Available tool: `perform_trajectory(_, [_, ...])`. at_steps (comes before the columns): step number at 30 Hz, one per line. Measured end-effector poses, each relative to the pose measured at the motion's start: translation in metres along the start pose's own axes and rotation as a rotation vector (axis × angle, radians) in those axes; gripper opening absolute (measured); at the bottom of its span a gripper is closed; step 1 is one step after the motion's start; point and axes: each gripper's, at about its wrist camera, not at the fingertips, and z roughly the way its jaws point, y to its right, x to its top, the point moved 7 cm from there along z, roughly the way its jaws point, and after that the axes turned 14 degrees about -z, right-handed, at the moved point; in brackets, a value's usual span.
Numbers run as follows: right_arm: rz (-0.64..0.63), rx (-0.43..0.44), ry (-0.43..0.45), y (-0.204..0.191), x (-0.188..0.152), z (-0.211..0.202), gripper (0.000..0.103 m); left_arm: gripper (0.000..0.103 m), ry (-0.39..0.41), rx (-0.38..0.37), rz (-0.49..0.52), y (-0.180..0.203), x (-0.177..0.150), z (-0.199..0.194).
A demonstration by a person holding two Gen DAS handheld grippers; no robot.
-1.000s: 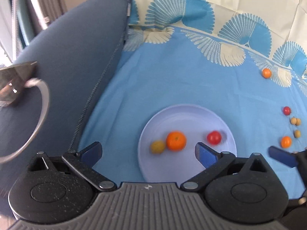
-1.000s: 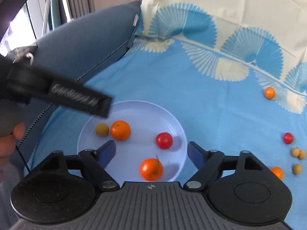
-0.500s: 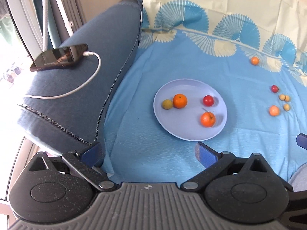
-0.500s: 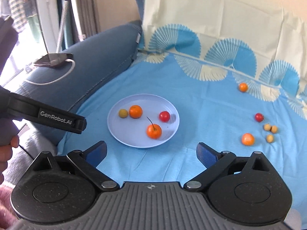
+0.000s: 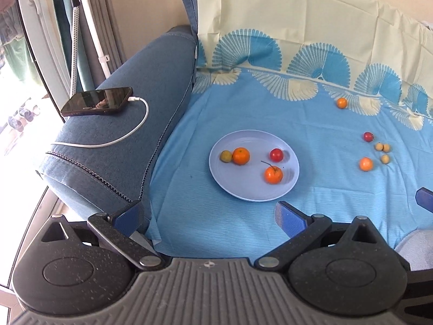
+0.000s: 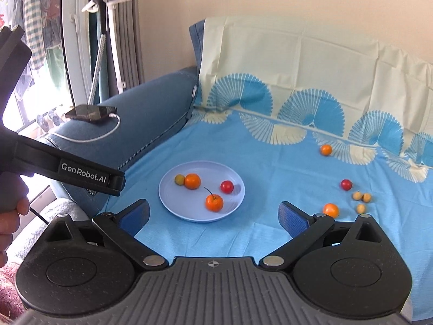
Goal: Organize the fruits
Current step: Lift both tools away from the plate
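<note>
Left gripper: jaws spread wide, nothing between them; held above the near edge of the blue sheet, well back from the fruit.
Right gripper: jaws likewise wide apart and empty — the plate sits ahead, framed between the two blue pads.
Plate: pale lilac, flat on the sheet, ahead of both grippers and touching neither.
On the plate: a stemmed orange nearest the grippers, a red tomato behind it, a second orange to the left, and a small yellow-green fruit touching that orange's left side.
Loose fruit, right of the plate: an orange closest in; in the right wrist view it lies just beyond the right finger's tip.
Small tan fruits: three in a loose cluster just past that orange, two of them touching.
Red tomato on the sheet: just behind the tan cluster.
Far orange: alone near the fan-patterned border, well apart from everything else.
Sofa arm: dark blue, left of the sheet — a phone lies on it with a white cable plugged in.
</note>
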Motion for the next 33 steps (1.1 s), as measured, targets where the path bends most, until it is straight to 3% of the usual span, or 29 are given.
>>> perform_trajectory(13, [0.025,-0.020,0.034,0.003,-0.002,-0.012,0.102,0.103,0.035,-0.008,0.014,0.001,-0.001,-0.017])
perform_trajectory(33, [0.044,-0.018,0.023,0.002,-0.004,-0.010,0.102,0.103,0.013,-0.006,0.025,0.003,-0.001,-0.008])
